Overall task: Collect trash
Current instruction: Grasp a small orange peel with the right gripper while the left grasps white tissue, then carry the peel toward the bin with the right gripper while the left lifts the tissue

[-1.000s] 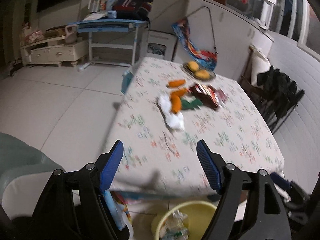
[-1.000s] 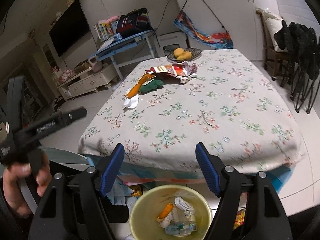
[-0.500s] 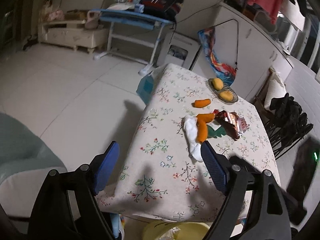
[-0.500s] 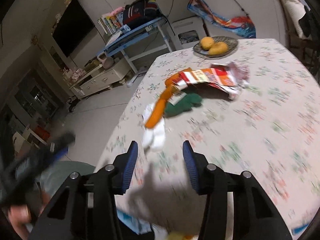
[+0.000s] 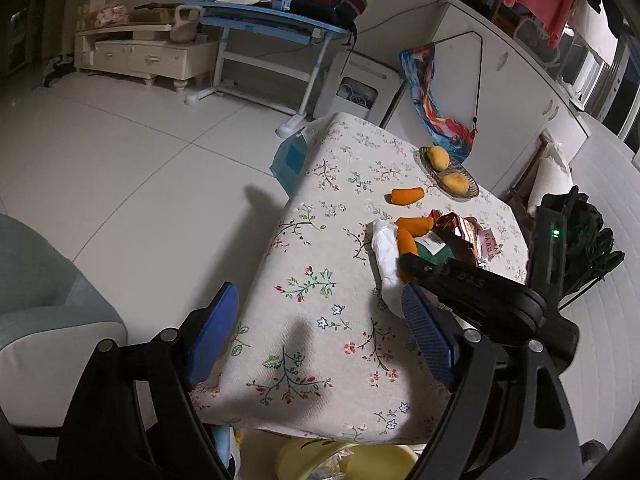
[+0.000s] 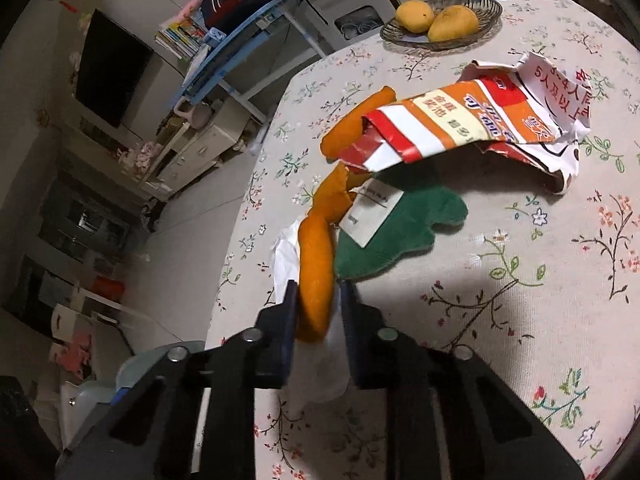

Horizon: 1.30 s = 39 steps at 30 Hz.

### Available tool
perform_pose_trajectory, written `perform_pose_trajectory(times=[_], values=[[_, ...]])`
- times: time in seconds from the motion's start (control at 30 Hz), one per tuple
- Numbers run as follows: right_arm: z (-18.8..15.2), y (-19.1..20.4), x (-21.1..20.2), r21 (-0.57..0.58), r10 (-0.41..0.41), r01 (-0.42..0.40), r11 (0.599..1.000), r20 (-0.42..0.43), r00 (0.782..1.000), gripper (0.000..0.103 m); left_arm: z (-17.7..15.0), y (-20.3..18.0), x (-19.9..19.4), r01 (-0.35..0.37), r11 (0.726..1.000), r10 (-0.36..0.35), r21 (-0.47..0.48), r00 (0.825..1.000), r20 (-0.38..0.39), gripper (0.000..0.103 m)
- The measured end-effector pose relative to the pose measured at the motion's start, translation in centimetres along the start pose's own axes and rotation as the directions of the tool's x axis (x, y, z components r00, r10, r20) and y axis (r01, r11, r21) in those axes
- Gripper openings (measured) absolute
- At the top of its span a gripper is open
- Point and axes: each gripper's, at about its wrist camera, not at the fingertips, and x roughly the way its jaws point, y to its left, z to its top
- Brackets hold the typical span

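The right gripper [image 6: 318, 300] clamped the near end of a curved orange peel [image 6: 316, 276] running near-to-far over white tissue [image 6: 286, 260], while the left gripper [image 5: 320, 336] stood wide open.

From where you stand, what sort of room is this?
Most likely a lived-in home living or dining room. A table under a flowered cloth holds a dish of mangoes, a television hangs on the wall, and a blue desk is piled with books and a bag.

Ahead and to the right of the right hand-held gripper, on the crumpled red, orange and white foil snack packet [image 6: 484, 120], "5人及以上" is printed upside down; the remaining Chinese characters cannot be read.
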Motion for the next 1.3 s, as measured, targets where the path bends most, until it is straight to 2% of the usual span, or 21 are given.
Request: perform_pose_trajectory(times=[0.1, 0.23, 0.5, 0.67, 0.87, 0.9, 0.97, 1.03, 1.07, 1.1, 1.2, 1.3], values=[[-0.9, -0.7, -2.2, 0.011, 0.046, -0.046, 0.999, 0.017, 0.999, 0.017, 0.0, -0.4, 0.8, -0.002, 1.0, 0.002, 0.013, 1.0, -0.019, 0.081], [-1.8, -2.0, -5.2, 0.012, 0.062, -0.062, 0.998, 0.031, 0.998, 0.017, -0.1, -1.8, 2.4, -0.001, 0.999, 0.003, 0.05, 0.999, -0.05, 0.081], [-4.3, -6.0, -10.2, -0.059, -0.1, 0.102, 0.993, 0.028, 0.995, 0.017, 0.0, -6.8, 7.2, -0.013, 0.983, 0.032, 0.182, 0.994, -0.103, 0.081], [-4.8, -7.8, -10.9, -0.023, -0.126, 0.127, 0.992, 0.038, 0.991, 0.017, 0.3, -8.4, 9.6, -0.029, 0.976, 0.053, 0.216, 0.993, -0.106, 0.081], [-4.5, -7.1, -9.9, -0.058, -0.142, 0.144, 0.988, 0.045, 0.989, 0.017, 0.6, -9.3, 10.9, -0.076, 0.962, 0.103, 0.263, 0.991, -0.09, 0.08], [-4.5, -7.0, -9.8, -0.064, -0.145, 0.147, 0.987, 0.047, 0.988, 0.017, 0.7, -9.3, 11.0, -0.081, 0.96, 0.108, 0.267, 0.99, -0.089, 0.078], [-4.3, -6.9, -9.6, -0.069, -0.148, 0.151, 0.986, 0.049, 0.988, 0.017, 0.9, -9.3, 11.4, -0.071, 0.962, 0.101, 0.265, 0.99, -0.099, 0.063], [-4.3, -6.9, -9.7, -0.076, -0.152, 0.156, 0.985, 0.053, 0.987, 0.017, 0.9, -9.2, 11.8, -0.049, 0.964, 0.084, 0.262, 0.988, -0.127, 0.039], [-4.2, -7.0, -9.7, -0.077, -0.153, 0.157, 0.985, 0.055, 0.987, 0.017, 0.8, -9.3, 11.8, -0.052, 0.961, 0.087, 0.27, 0.989, -0.121, 0.034], [-4.2, -7.0, -9.7, -0.076, -0.154, 0.158, 0.985, 0.057, 0.986, 0.017, 0.8, -9.3, 11.8, -0.039, 0.96, 0.078, 0.276, 0.988, -0.132, 0.025], [-4.3, -7.1, -9.8, -0.068, -0.15, 0.153, 0.986, 0.06, 0.987, 0.017, 0.7, -9.3, 11.6, -0.007, 0.963, 0.049, 0.271, 0.988, -0.148, 0.017], [-4.3, -7.3, -10.1, -0.05, -0.133, 0.136, 0.989, 0.067, 0.989, 0.017, 0.5, -9.6, 10.3, 0.02, 0.96, 0.02, 0.28, 0.99, -0.139, 0.016]])
